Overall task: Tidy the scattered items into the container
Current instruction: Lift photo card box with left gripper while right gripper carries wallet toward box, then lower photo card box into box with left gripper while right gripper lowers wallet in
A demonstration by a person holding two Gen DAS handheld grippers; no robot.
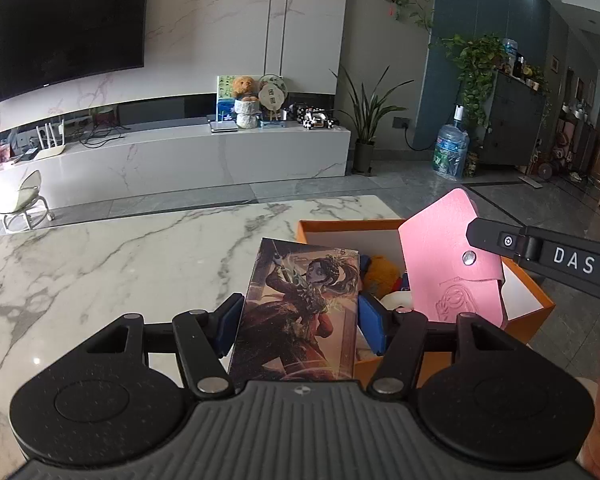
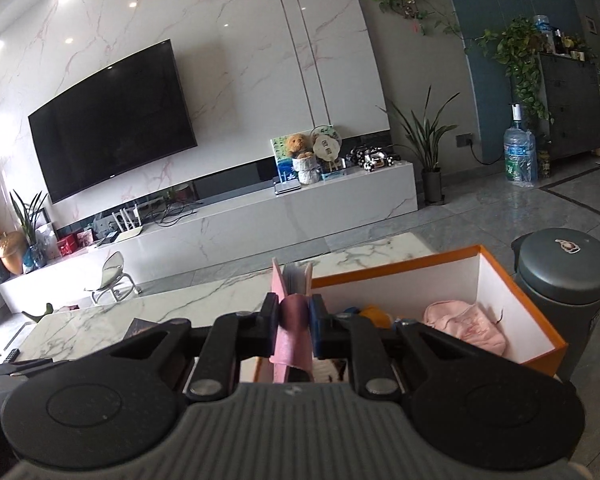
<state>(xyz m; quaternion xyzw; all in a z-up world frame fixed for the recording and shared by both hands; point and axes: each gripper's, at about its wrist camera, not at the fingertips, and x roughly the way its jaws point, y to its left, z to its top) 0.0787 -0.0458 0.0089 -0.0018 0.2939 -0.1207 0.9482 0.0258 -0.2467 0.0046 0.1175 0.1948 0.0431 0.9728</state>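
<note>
My left gripper [image 1: 296, 316] is shut on a box with a painted warrior figure [image 1: 300, 312], held above the marble table at the near left rim of the orange box [image 1: 528, 308]. My right gripper [image 2: 294, 316] is shut on a pink leather pouch [image 2: 292, 316], held upright over the orange box [image 2: 540, 332]; the pouch also shows in the left wrist view [image 1: 448, 264]. Inside the orange box lie a yellow plush toy [image 1: 382, 276] and a pink soft item [image 2: 466, 326].
The marble table [image 1: 100, 280] stretches left of the orange box. A dark grey lidded bin [image 2: 568, 280] stands right of the box. A dark flat item [image 2: 140, 326] lies on the table at left. A TV console stands beyond the floor.
</note>
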